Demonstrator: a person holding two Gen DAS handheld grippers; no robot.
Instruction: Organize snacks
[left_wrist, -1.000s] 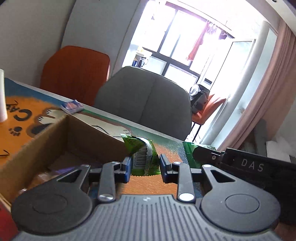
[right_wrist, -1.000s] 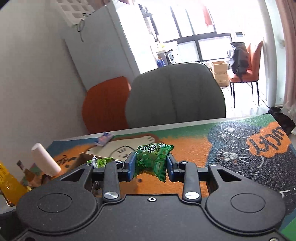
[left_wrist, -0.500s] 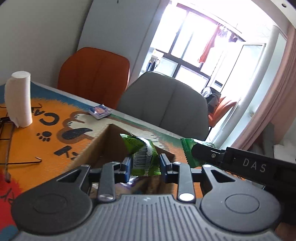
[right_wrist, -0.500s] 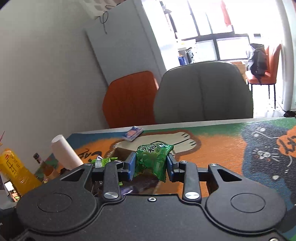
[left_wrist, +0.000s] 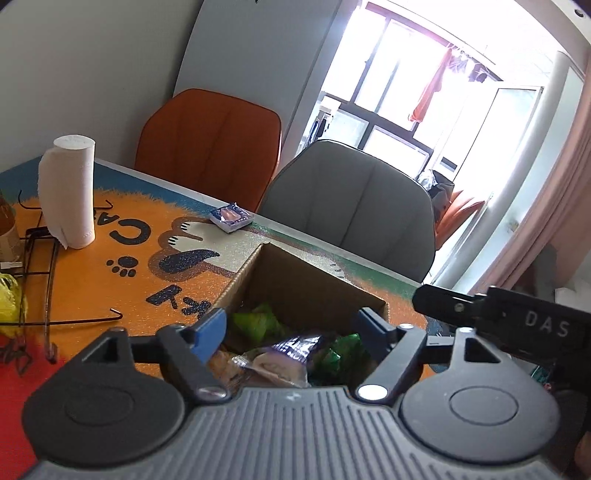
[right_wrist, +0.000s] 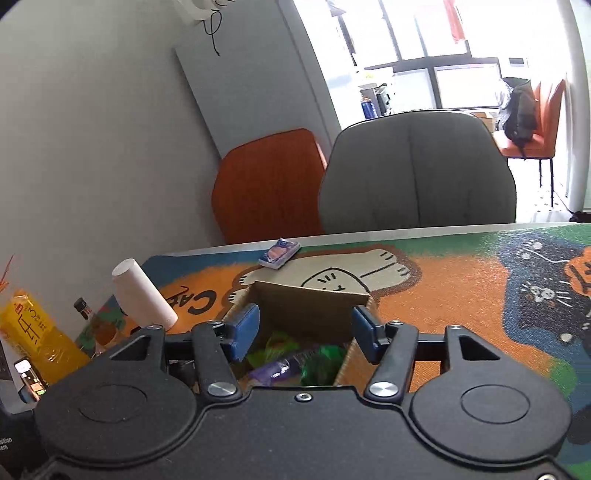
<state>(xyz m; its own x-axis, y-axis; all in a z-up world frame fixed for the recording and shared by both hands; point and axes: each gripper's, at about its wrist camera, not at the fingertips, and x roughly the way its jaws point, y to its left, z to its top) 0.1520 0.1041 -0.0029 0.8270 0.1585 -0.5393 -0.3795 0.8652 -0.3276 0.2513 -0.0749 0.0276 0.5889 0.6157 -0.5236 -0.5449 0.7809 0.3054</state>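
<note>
Progress: My two green packets are out of my jaws and I judge they now lie in the box (left_wrist: 314, 280) with the rest: green packets (left_wrist: 258, 321) and a purple-ended wrapper (left_wrist: 291, 349).
Left to do: one small blue packet (left_wrist: 231, 217) sits on the mat (left_wrist: 110, 236) beyond the box, near the table's far edge. I count it as the next snack to fetch; I see no other loose snack in either view.
Left gripper (left_wrist: 295, 328): my jaws have just been opening and stand wide apart over the box. Nothing is between them and neither pad touches anything.
Right gripper (right_wrist: 304, 330): it has just been opening too and is released, jaws apart above the same box, its green packet (right_wrist: 321, 363) lying below them.
Bystanders: paper roll (left_wrist: 70, 192) and yellow bottle (right_wrist: 37, 332) stand off to the left, clear of the box.
</note>
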